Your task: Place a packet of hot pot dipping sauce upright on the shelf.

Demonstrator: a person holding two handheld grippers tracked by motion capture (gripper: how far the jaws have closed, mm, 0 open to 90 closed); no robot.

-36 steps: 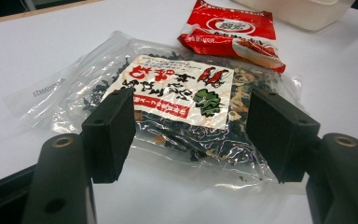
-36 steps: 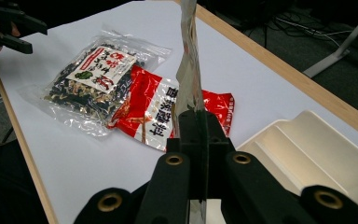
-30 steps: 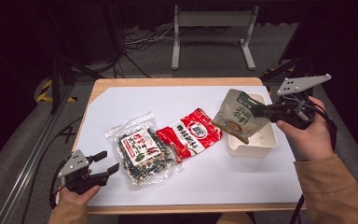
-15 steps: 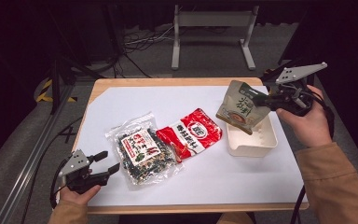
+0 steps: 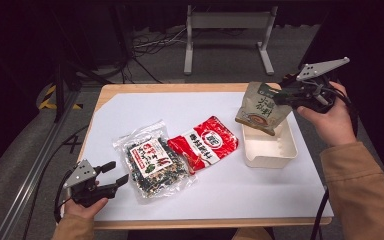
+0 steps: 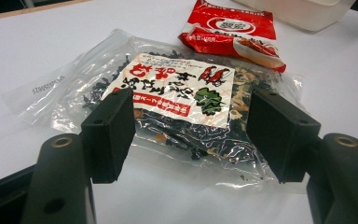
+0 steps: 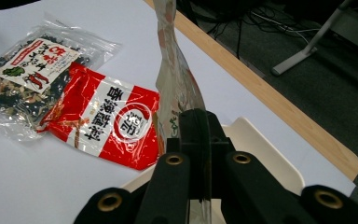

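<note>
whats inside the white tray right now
The part of the white tray that shows looks bare. The tan pouch held by the right tool hangs over its far end, so that corner is hidden.

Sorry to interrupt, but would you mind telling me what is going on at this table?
A person works two hand-held grippers at a white-topped table. The right gripper is shut on a tan pouch, holding it in the air above a cream tray. The left gripper is open, its jaws apart, just short of a clear bag of dark dried food. A red packet lies flat between the bag and the tray, overlapping the bag's edge.
</note>
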